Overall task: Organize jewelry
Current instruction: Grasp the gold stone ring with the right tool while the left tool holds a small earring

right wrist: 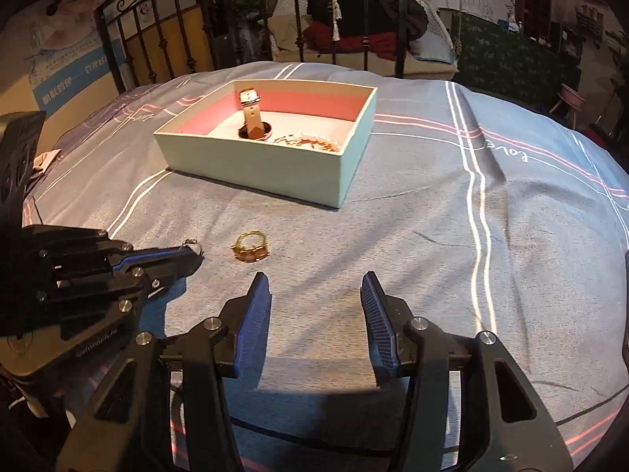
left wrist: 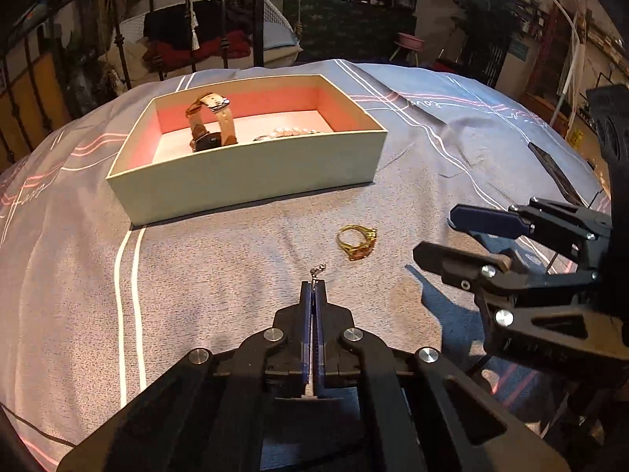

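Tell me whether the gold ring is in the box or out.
Out. The gold ring lies on the bedspread, short of the box.

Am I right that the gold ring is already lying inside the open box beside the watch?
Not quite: the gold ring lies on the bedspread in front of the open box, as the left wrist view shows. The watch is inside.

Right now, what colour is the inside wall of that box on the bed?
Pink, above a white floor; the box is pale green outside. The left wrist view shows it best.
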